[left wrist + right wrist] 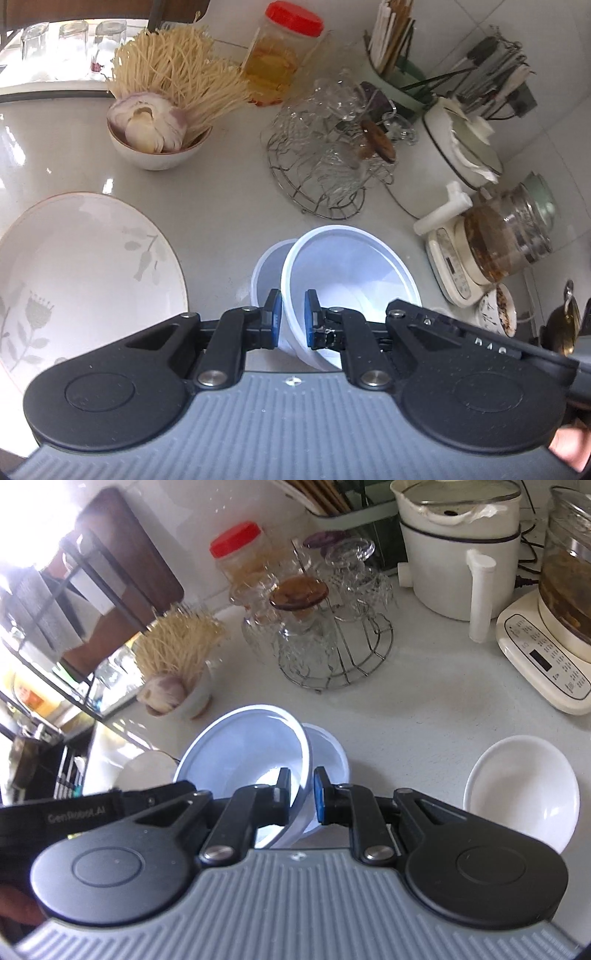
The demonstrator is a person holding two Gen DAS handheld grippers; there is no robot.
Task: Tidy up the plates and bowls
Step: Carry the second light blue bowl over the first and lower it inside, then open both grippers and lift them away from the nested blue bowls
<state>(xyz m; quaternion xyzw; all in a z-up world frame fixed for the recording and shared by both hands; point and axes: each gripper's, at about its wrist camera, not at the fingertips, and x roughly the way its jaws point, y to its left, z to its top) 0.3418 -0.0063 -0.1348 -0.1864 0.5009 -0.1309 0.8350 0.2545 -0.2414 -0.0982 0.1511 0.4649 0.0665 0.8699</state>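
Fingers of the left gripper (292, 319) are clamped on the near rim of the large white bowl (354, 273), one pad inside the wall and one outside. Fingers of the right gripper (301, 797) are closed on the same bowl's rim at another point. I hold that bowl tilted between both grippers, directly over a smaller white bowl (264, 267) that stands on the surface (221, 206); I cannot tell whether the two bowls touch.

Progress, as I judge it: nesting of the large bowl with the smaller one is in hand but not finished. The patterned plate (88, 266) lies to the left, well apart from the bowls, and a shallow white dish (521, 786) lies to the right, also apart. Neither has been stacked with anything, so most of the sorting remains.

Count of task items visible:
- White bowls at the grippers: two.
- Patterned plates: one.
- Shallow white dishes: one.
- A bowl holding garlic and dried noodles (159, 147) stands farther back; I would leave it.

A wire rack of glass cups (325, 162) stands behind the bowls.
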